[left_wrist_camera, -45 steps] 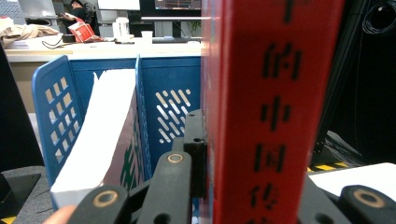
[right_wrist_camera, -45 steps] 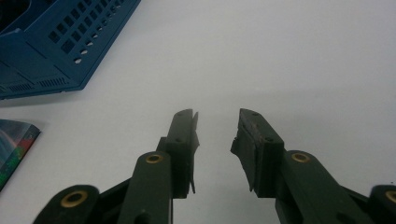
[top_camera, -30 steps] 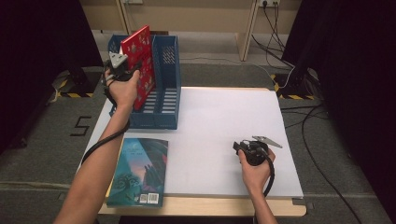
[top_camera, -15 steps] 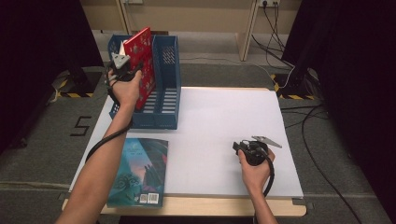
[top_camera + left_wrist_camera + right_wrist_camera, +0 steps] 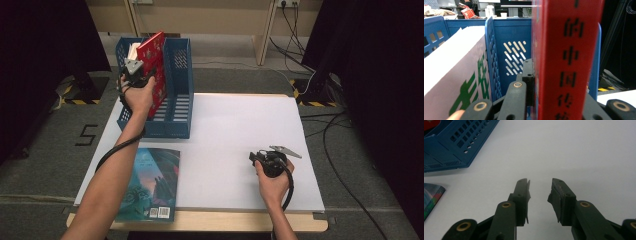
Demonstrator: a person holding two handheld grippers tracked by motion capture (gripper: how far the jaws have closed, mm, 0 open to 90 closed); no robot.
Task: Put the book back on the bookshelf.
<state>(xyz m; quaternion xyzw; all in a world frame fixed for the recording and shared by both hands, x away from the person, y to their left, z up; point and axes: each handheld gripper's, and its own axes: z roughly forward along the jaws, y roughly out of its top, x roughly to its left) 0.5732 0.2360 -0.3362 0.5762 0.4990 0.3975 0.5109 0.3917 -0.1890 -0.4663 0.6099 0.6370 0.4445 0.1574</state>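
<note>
Surface: white table [image 5: 240,130]
File rack [image 5: 175,107]: blue, holds a white booklet [image 5: 454,75] in its left slot
Red book [image 5: 154,70]: upright over the rack, clamped by left gripper [image 5: 134,75]
Right gripper [image 5: 539,195]: released, resting on table

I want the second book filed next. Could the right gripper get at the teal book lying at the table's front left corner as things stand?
Probably yes. The right gripper is open and empty, and only bare white table lies between it and the teal book. The left forearm runs along the book's far side.
</note>
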